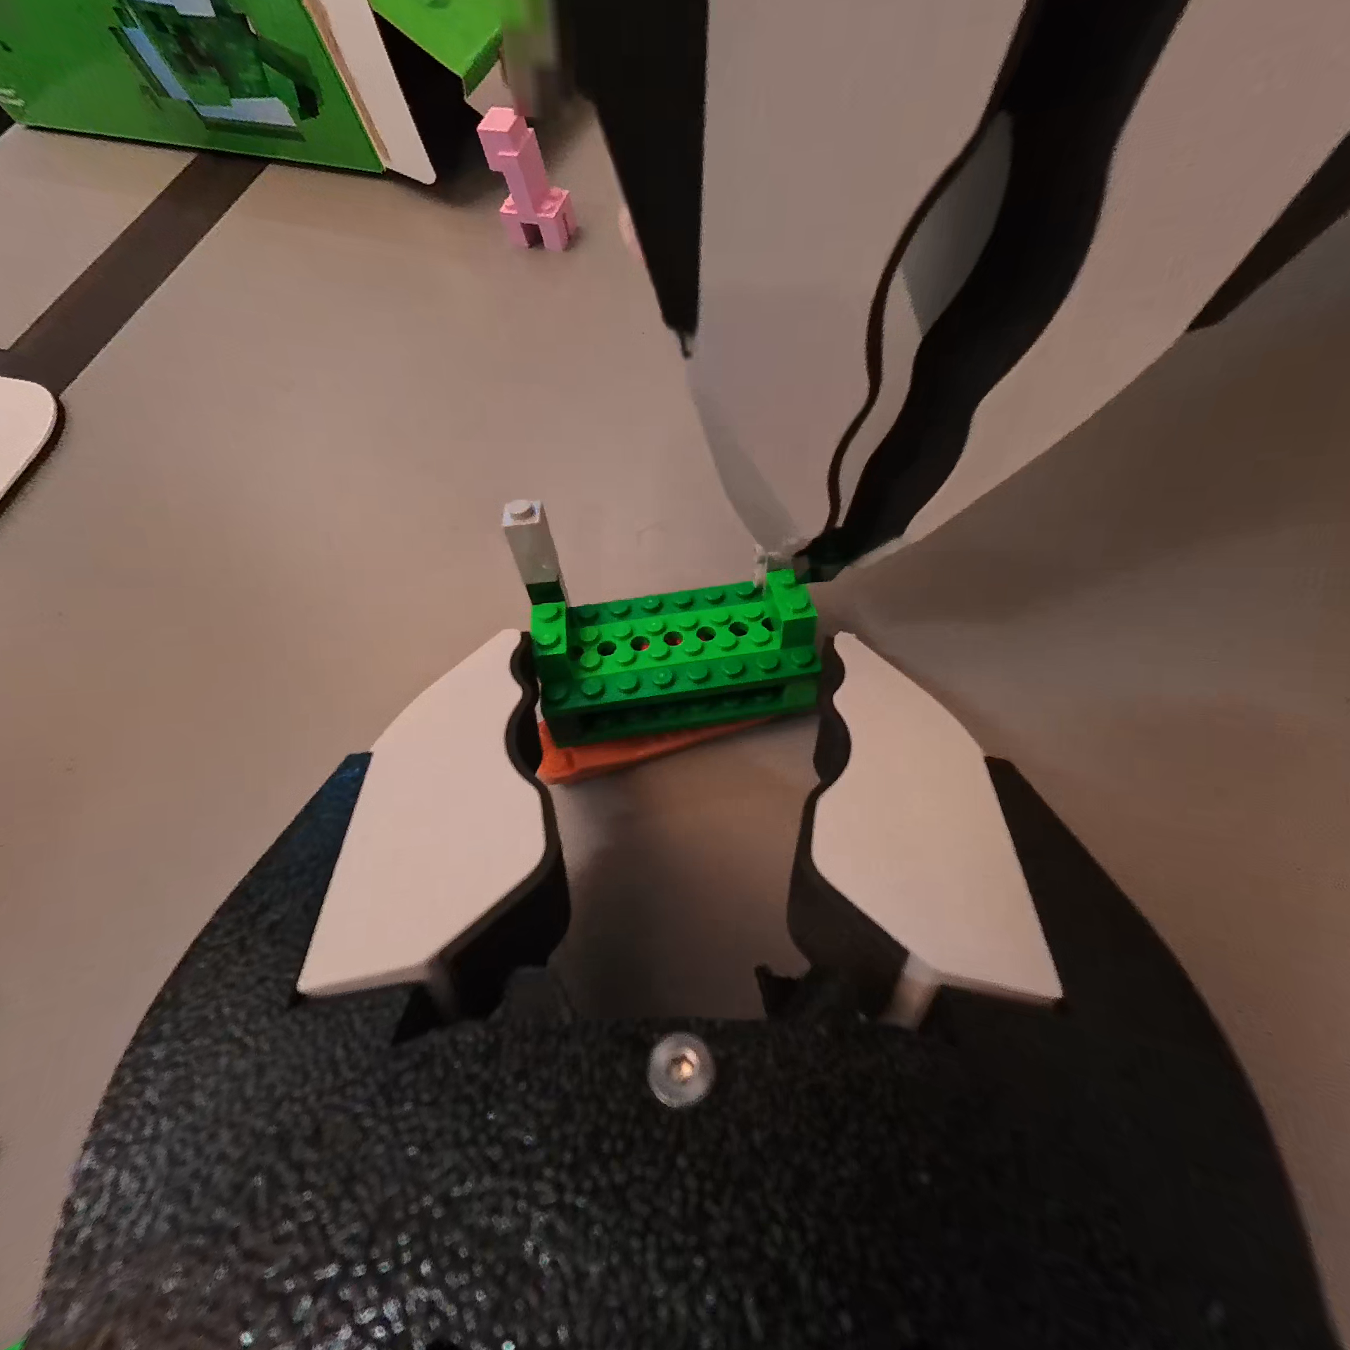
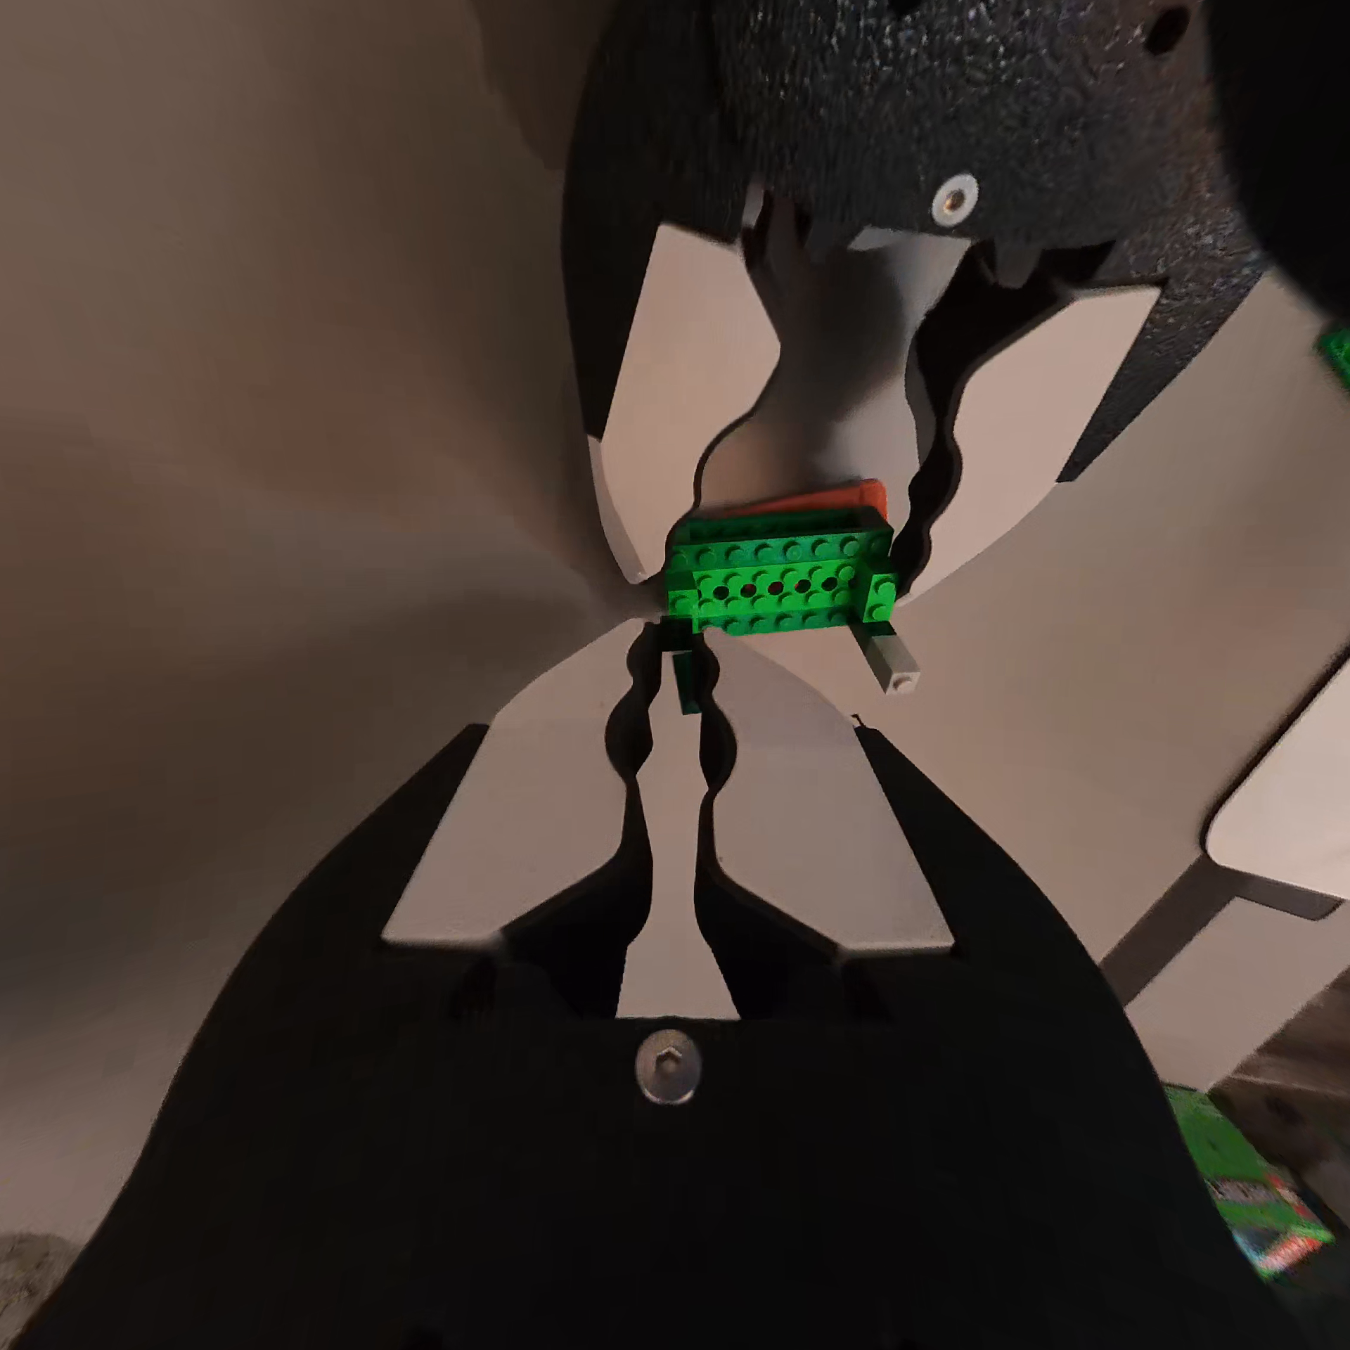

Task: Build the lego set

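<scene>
A bright green lego assembly with a row of holes rests on an orange piece on the grey table. A grey pillar stands on its far left corner. My left gripper is shut on the assembly's two ends. My right gripper is shut on a small dark green piece, held at the assembly's other far corner. In the left wrist view the right gripper comes down from the upper right. The grey pillar and the orange piece also show in the right wrist view.
A pink lego figure stands at the back beside a green box. A white tray corner lies at the left edge. In the right wrist view a white tray and green packaging lie to the right. Some 4 cm of space lies between my two pairs of fingers. From either gripper's tips it is about 20 cm to the pink lego figure.
</scene>
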Available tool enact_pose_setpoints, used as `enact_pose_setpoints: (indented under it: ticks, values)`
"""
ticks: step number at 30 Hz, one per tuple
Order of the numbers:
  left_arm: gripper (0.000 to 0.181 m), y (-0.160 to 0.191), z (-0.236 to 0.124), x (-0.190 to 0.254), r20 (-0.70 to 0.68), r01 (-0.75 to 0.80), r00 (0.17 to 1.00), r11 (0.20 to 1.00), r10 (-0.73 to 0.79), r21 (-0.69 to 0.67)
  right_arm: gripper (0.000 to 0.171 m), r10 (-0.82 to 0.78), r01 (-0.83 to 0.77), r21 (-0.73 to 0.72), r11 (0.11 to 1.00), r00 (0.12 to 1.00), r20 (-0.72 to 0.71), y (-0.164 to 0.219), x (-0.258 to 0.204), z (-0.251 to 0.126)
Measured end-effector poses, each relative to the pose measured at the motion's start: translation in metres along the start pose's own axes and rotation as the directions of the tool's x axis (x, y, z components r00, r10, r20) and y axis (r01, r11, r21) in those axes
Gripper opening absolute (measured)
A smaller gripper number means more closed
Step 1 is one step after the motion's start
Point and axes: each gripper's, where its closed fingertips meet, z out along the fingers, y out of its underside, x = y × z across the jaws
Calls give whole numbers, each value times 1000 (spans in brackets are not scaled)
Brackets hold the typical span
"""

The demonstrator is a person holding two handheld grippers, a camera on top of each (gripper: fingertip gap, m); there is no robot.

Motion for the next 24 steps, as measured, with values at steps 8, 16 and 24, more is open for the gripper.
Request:
enact_pose_setpoints:
  ticks: [8, 16, 24]
  values:
    - [74, 0, 0, 0, 4, -7, 1000, 1000, 7, 0, 7, -5, 4, -67, 998, 1000, -19, 5, 0, 7]
    - [74, 0, 0, 0, 2, -4, 1000, 1000, 4, 0, 8, 21, -22, -29, 999, 1000, -18, 6, 1, 7]
    - [74, 0, 0, 0, 2, -3, 1000, 1000, 3, 0, 8, 68, -69, 37, 997, 998, 14, 6, 2, 9]
